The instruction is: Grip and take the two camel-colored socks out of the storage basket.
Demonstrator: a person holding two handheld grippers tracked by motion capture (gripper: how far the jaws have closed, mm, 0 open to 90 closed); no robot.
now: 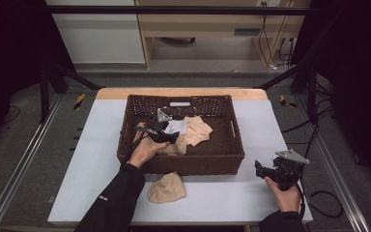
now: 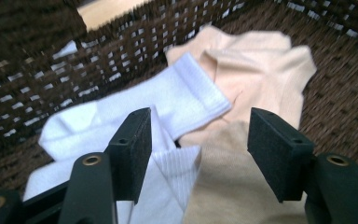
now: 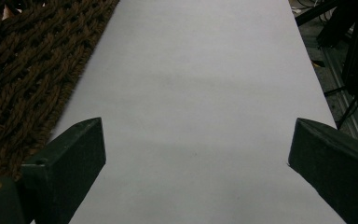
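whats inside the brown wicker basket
White socks and beige socks lie inside the basket, with the open left gripper over them. Anything under the pile is covered.

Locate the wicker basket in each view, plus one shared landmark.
High view: wicker basket at table centre.
Left gripper view: its weave lies behind the socks.
Right gripper view: its outer wall is at left.
Shared landmark: the brown weave.

The left gripper [image 1: 173, 137] sits mid-frame, jaws apart; the right gripper [image 1: 259, 169] rests lower right, jaws wide.
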